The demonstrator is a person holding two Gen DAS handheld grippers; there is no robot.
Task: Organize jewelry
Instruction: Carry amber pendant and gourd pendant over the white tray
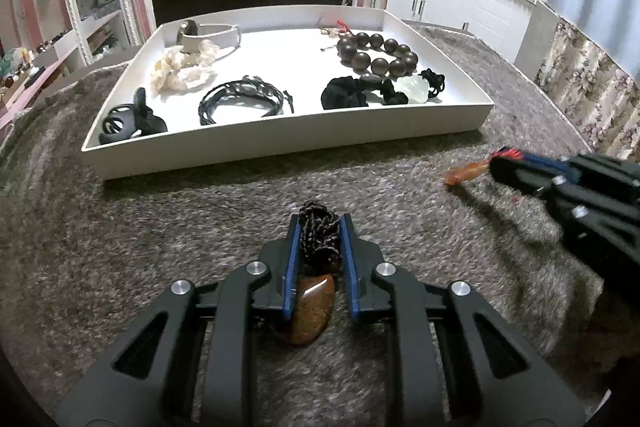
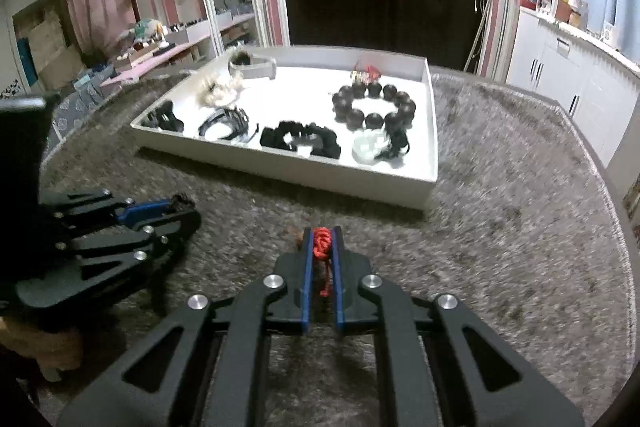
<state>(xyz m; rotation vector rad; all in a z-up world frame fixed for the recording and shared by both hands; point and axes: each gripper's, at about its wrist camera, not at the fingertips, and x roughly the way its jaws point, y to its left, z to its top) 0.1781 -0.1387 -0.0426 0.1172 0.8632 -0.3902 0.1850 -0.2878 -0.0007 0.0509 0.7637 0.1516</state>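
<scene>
No readable writing or brand marks anywhere: the white cup on the far counter has a print, but it's too small to make out.

My left gripper is pinched on a dark braided cord, pads pressing it from both sides. The cord's brown polished stone pendant sits further back between the jaws, just below the pads, over the grey shaggy cloth. I think the stone rests on the cloth, but can't tell for sure.

My right gripper is nearly shut on a red knotted cord; the jaws are clamped on the knot, w/ a red tail hanging down between them. In the left view that same gripper is off to the right of my left one, and an amber-orange pendant sticks out beyond its tips, at or just above the cloth. It's blurred, so contact is unclear.

The white tray lies ahead of both grippers, apart from them. In it, nearest my left gripper: black woven bracelet, black hair clip to its left, black scrunchie to its right. Farther back: dark wooden bead bracelet, pale scrunchie, watch w/ white strap.
</scene>
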